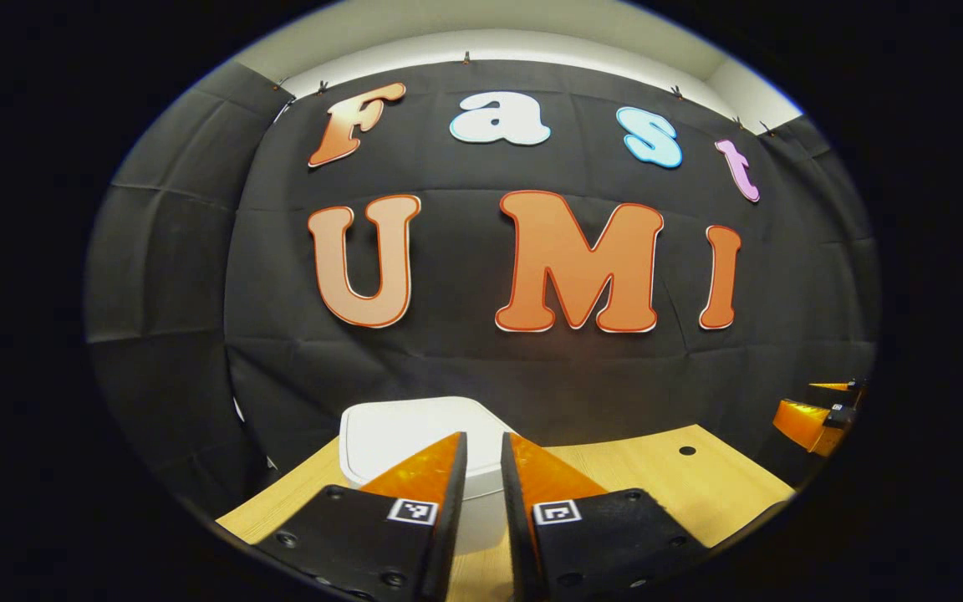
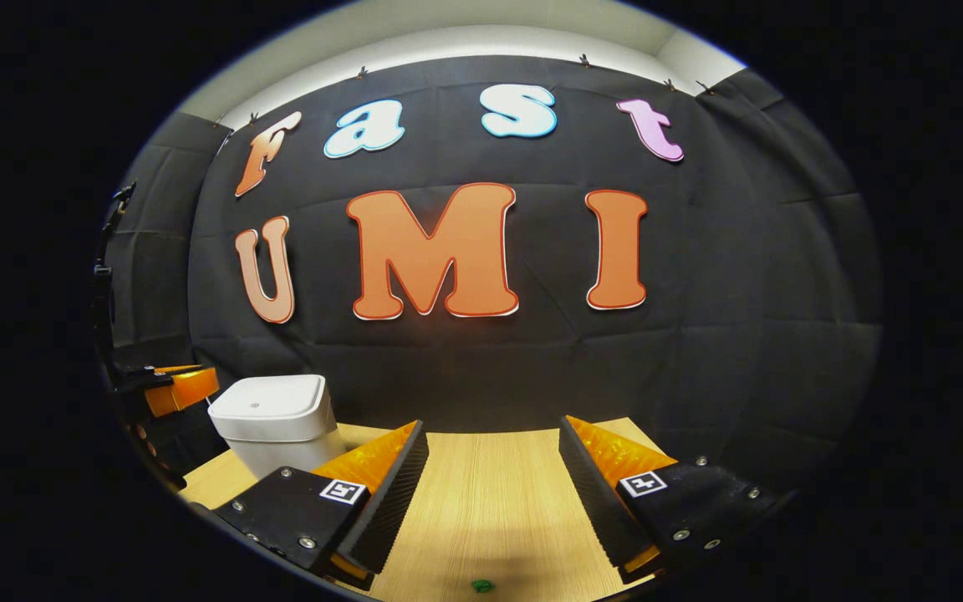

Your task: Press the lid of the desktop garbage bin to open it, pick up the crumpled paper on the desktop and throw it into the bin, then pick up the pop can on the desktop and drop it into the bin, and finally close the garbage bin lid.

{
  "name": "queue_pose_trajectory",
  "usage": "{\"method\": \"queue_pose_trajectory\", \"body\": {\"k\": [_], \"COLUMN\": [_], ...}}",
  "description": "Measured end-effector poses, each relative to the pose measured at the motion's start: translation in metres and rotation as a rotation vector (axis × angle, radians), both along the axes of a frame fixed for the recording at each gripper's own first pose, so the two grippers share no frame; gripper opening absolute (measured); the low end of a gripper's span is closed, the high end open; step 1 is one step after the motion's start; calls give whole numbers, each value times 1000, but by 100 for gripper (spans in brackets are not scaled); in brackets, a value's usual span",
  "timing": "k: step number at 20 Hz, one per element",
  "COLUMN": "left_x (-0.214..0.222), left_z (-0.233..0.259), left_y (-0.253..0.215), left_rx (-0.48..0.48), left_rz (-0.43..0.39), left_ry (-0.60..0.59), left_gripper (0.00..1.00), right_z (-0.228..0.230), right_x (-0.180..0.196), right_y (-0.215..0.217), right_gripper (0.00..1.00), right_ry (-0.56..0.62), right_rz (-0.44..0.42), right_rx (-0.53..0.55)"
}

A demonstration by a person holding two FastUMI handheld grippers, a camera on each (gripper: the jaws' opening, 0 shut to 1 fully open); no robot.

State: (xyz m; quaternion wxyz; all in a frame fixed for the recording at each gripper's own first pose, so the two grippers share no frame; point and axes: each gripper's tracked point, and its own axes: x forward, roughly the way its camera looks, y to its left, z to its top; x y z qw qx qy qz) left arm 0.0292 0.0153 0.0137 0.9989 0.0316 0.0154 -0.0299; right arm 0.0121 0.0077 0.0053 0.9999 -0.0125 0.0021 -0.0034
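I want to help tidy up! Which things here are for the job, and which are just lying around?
For the job:
- white bin, lid down
- left hand-held gripper, nearly closed
- right hand-held gripper, open

Just lying around:
- small green speck
- wooden table

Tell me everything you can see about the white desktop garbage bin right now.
The white desktop garbage bin looks like smooth plastic, a squarish body with rounded corners that narrows slightly toward the base. Its flat lid is shut and carries a small mark near the middle. It stands upright on the light wooden table, near the far left edge, close to the black cloth wall. In the left gripper view the left gripper points at it from just in front, fingers nearly together; whether they touch it is unclear.
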Motion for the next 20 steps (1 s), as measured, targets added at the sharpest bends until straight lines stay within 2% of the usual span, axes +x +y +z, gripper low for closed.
{"method": "queue_pose_trajectory", "body": {"k": [2,4,9,12,16,20], "left_x": [1,3,36,64,87,95], "left_z": [3,9,9,-12,-33,-58], "left_y": [2,7,17,30,50,51], "left_rx": [9,21,51,63,62,44], "left_rz": [-1,-5,-71,-100,-110,-129], "left_ry": [4,12,129,261,381,470], "left_gripper": [12,2,0,0,0,0], "right_z": [0,-2,-2,3,12,8], "right_x": [0,1,6,7,13,18], "right_y": [2,4,13,32,33,35], "right_gripper": [94,94,94,94,94,94], "right_ry": [5,11,24,41,19,32], "right_rz": [6,16,46,120,131,134], "right_rx": [0,3,10,59,-9,-17]}}
